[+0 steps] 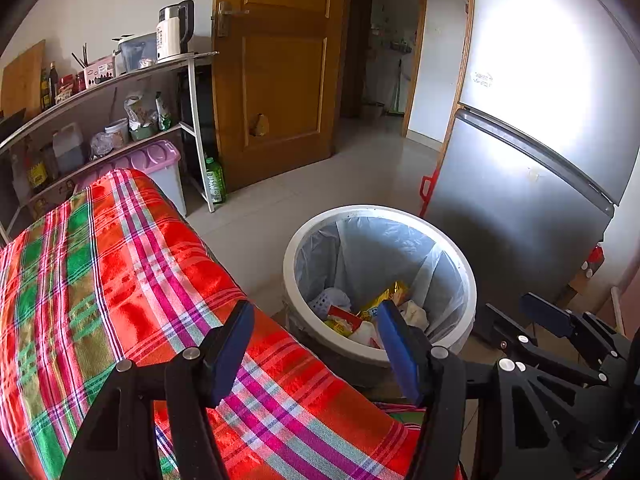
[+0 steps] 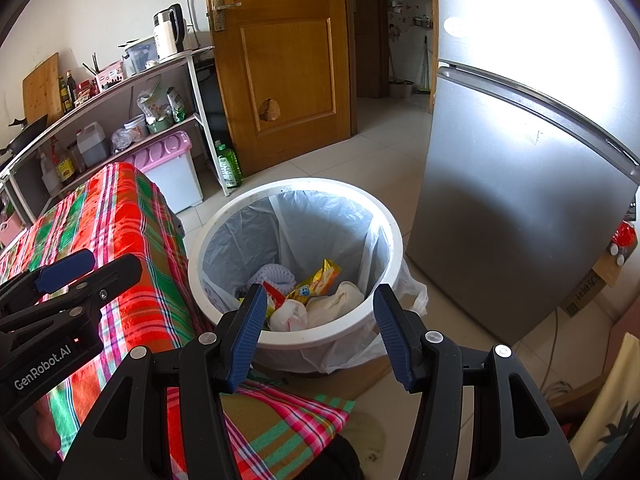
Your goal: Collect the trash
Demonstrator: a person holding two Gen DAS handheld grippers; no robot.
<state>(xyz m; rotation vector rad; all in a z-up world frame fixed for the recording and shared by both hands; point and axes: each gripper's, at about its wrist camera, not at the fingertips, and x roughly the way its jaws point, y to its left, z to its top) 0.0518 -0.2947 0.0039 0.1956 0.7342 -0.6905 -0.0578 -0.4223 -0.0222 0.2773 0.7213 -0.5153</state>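
Above the half-hidden trash [image 2: 308, 300] in the bin [image 2: 296, 336], left gripper [image 1: 316, 344] and right gripper [image 2: 320, 328] agape, empty.

We are looking into a small room with white walls [image 2: 120, 4] and a pale tiled floor [image 2: 384, 160]. A brown wooden door [image 2: 280, 60] is standing closed ahead of us, and beside it an open doorway [image 1: 390, 40] is leading to another room. At the left a metal shelf unit [image 2: 132, 80] is carrying an electric kettle [image 2: 168, 32], bottles and bags, and a cutting board [image 2: 40, 84] is leaning on the wall. A lilac-lidded storage box [image 2: 168, 160] is standing on the floor under it. At the right a silver refrigerator [image 2: 520, 180] is reflecting strong light. A red and green checked cloth [image 1: 100, 260] is covering the counter near us.
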